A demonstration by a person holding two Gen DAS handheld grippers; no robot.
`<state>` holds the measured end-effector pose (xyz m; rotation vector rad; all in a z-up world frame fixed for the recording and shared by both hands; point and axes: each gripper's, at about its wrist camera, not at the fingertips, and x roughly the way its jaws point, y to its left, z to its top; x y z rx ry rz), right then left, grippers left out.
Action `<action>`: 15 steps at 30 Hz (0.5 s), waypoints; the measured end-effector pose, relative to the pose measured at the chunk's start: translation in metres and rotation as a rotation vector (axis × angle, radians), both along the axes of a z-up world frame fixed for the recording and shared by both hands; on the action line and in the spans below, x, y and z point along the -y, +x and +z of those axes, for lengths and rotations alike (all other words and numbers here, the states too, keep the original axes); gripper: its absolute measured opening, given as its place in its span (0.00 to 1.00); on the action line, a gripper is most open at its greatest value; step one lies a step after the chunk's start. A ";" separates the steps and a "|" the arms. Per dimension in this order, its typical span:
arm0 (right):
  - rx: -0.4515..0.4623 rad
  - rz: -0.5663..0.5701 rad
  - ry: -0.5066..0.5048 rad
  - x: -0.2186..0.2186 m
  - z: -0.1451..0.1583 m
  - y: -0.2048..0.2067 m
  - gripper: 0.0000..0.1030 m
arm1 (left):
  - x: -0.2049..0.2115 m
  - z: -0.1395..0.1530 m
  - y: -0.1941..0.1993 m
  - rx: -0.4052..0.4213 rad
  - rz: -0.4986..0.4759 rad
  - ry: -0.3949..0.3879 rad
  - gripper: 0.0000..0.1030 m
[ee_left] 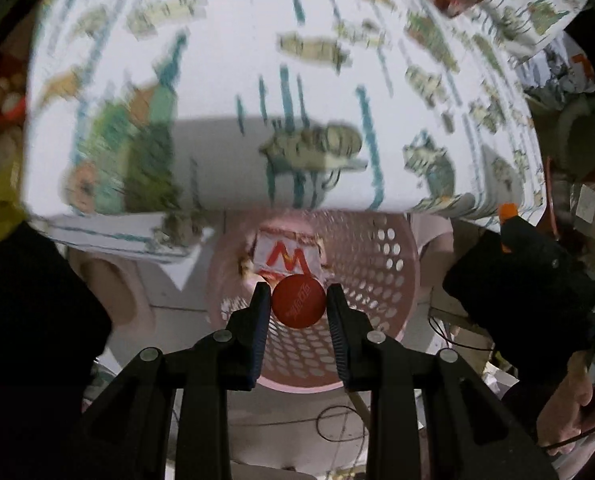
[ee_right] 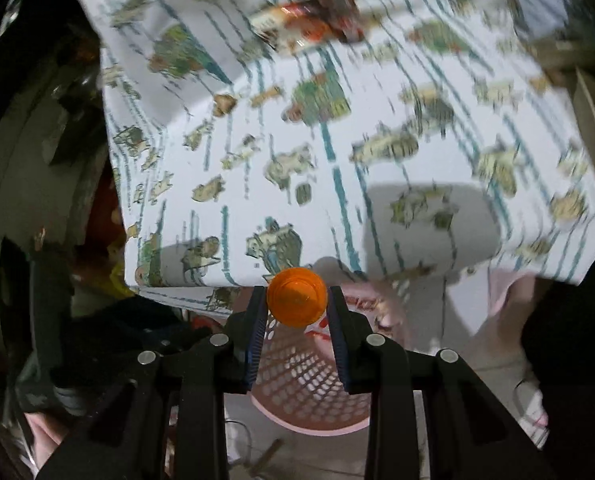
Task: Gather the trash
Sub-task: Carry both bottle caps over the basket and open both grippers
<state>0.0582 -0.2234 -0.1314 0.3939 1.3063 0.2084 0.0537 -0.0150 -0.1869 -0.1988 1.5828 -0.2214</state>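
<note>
My left gripper (ee_left: 298, 298) is shut on a red bottle cap (ee_left: 298, 301), held above a pink perforated basket (ee_left: 373, 264) on the floor. A white wrapper with a red W (ee_left: 285, 258) lies inside that basket. My right gripper (ee_right: 297, 300) is shut on an orange bottle cap (ee_right: 296, 297), also over the pink basket (ee_right: 305, 384), with a red and white wrapper (ee_right: 357, 305) in it. The right gripper's black body with an orange tab (ee_left: 513, 264) shows at the right of the left wrist view. A brown snack wrapper (ee_right: 309, 24) lies blurred on the table's far side.
A table with a white cloth printed with animals and teal stripes (ee_left: 225, 92) fills the upper part of both views; its near edge overhangs the basket. Cables (ee_left: 337, 424) lie on the floor below. Dark clutter (ee_right: 49, 160) stands left of the table. A hand (ee_left: 565, 400) shows low right.
</note>
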 end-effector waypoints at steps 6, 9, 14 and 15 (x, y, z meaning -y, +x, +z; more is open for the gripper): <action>-0.063 -0.024 0.012 -0.004 -0.040 0.004 0.31 | 0.009 -0.046 -0.003 -0.070 -0.014 0.070 0.26; -0.101 0.017 -0.029 -0.013 -0.061 0.005 0.31 | 0.018 -0.060 -0.006 -0.083 -0.051 0.059 0.26; -0.176 0.028 -0.046 -0.018 -0.099 -0.001 0.31 | 0.032 -0.085 -0.015 -0.130 -0.115 0.059 0.27; -0.171 0.052 -0.072 -0.019 -0.106 0.000 0.31 | 0.035 -0.089 -0.016 -0.131 -0.129 0.079 0.27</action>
